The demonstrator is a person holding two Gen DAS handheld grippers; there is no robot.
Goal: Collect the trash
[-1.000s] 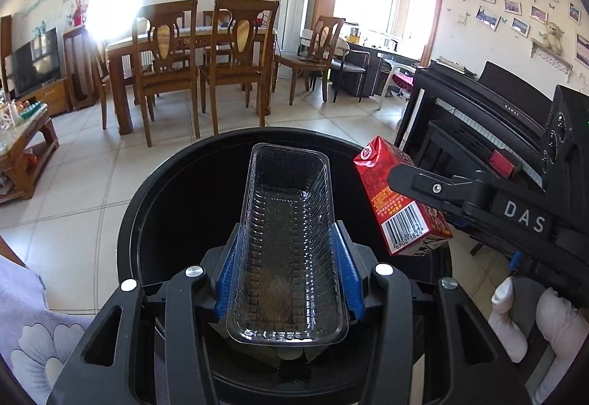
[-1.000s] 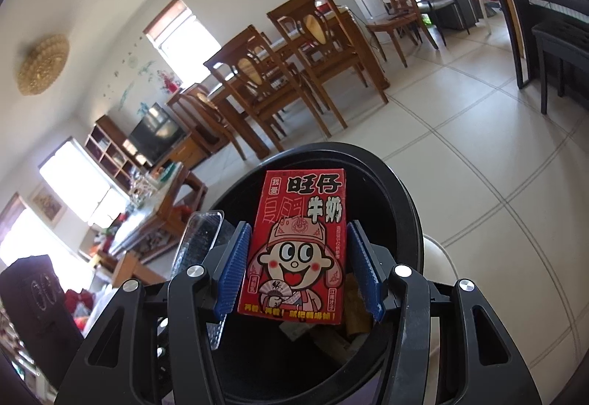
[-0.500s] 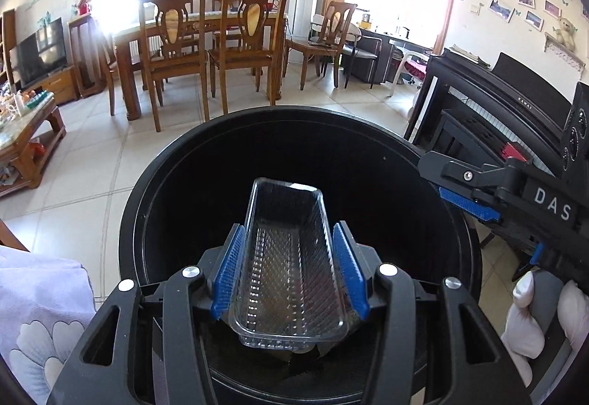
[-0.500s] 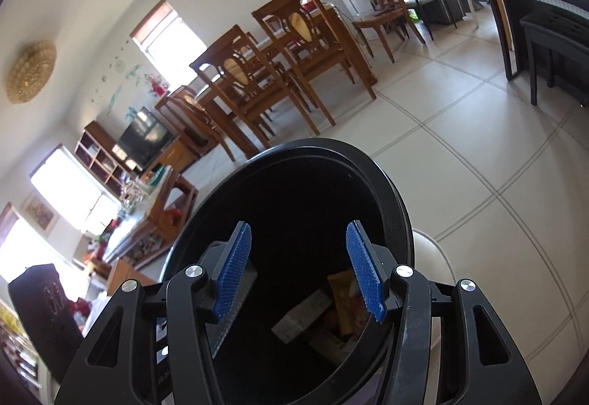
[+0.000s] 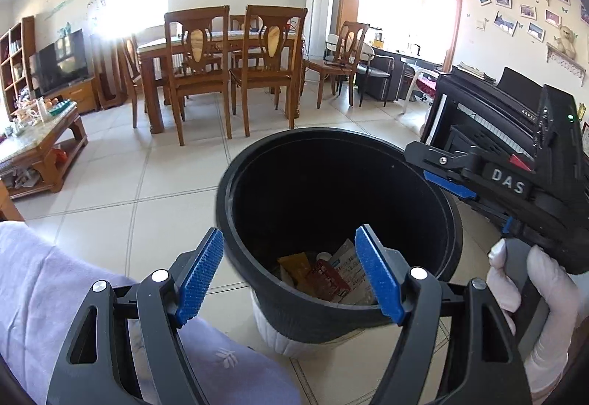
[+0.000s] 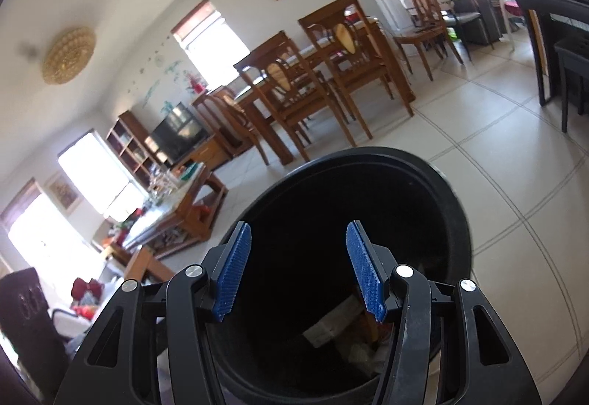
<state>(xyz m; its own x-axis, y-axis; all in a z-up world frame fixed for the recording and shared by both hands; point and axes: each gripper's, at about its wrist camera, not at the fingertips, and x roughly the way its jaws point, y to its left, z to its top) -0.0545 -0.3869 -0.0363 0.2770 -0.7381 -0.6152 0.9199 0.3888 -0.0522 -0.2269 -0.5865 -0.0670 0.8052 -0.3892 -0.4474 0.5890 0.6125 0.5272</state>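
While both tools (left (image 5: 289, 274) opening, right (image 6: 298, 270) apart, empty) hover, bin rim (image 5: 331, 136) meets bare floor (image 5: 147, 191).

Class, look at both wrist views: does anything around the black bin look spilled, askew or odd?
Nothing stands out. The black bin stands upright on the tiled floor, the wrappers lie inside it, and no litter shows around it.

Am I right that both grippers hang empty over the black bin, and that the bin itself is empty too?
Not quite. The left gripper, its jaws opening, and the right gripper do hang empty over the black bin, but the bin is not empty. The left wrist view shows wrappers and packets lying at its bottom.
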